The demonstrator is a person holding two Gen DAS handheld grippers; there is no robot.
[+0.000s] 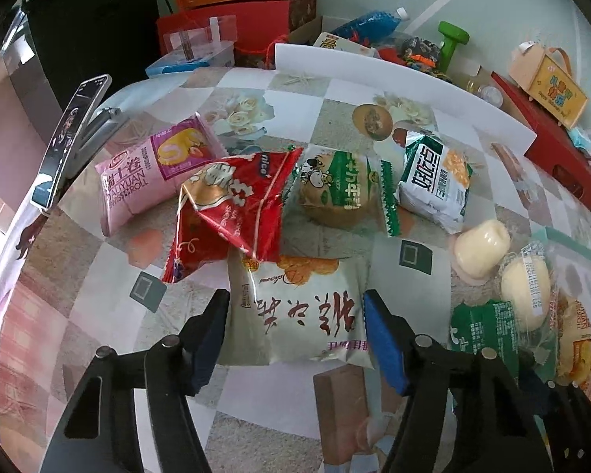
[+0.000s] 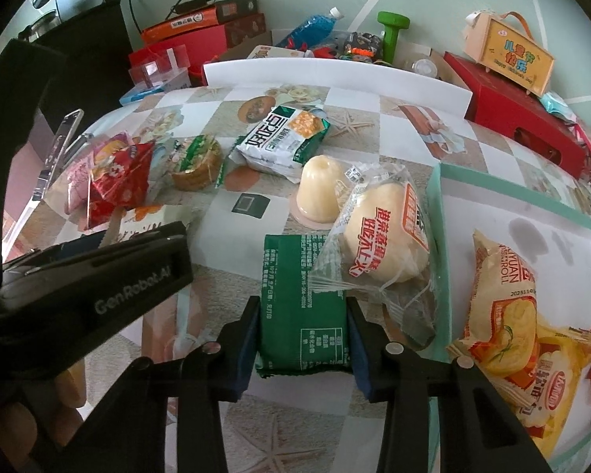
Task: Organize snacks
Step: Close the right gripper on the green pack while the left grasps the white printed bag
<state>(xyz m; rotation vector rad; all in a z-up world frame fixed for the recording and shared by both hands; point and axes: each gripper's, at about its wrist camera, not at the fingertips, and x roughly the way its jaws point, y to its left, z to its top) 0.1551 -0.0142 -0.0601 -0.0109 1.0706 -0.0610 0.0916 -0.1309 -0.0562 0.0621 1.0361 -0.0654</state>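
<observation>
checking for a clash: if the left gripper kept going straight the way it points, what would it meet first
Probably the white snack packet already lying between the fingers of the left gripper; its pads sit at the packet's two sides. Past it lies the red snack bag, though depth is hard to judge.

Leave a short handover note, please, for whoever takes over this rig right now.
Left gripper: straddles the white packet on the table, pads at its edges; squeeze unclear.
Right gripper: shut on the green packet, which lies flat on the table beside the tray.
Done: yellow packets lie in the tray.
Left: both of those packets, plus the bagged cake, jelly cup, pink roll, red packet, round cake and grey-white packet, all on the table.
</observation>
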